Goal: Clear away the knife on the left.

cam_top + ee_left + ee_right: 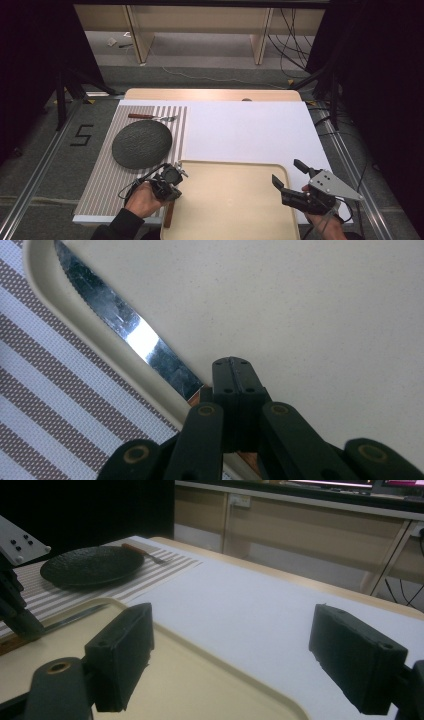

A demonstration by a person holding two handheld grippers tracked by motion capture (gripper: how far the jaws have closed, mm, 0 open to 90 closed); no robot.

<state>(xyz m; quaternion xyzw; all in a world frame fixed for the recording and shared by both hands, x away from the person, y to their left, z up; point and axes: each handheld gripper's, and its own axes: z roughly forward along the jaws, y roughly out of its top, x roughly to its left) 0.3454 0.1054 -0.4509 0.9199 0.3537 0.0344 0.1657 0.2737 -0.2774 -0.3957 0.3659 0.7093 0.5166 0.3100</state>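
Black jaws of my left gripper (pixel 235 385) are clamped on the wooden handle of the knife (pixel 125 335), whose serrated blade lies along the left wall of the beige tray (pixel 235 200). Lifting level should keep the blade from scraping. My right gripper (pixel 291 176) hovers over the tray's right edge, jaws wide apart.

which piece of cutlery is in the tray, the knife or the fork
The knife: it lies along the tray's left rim, gripped by the left gripper. The fork lies beyond the dark plate.
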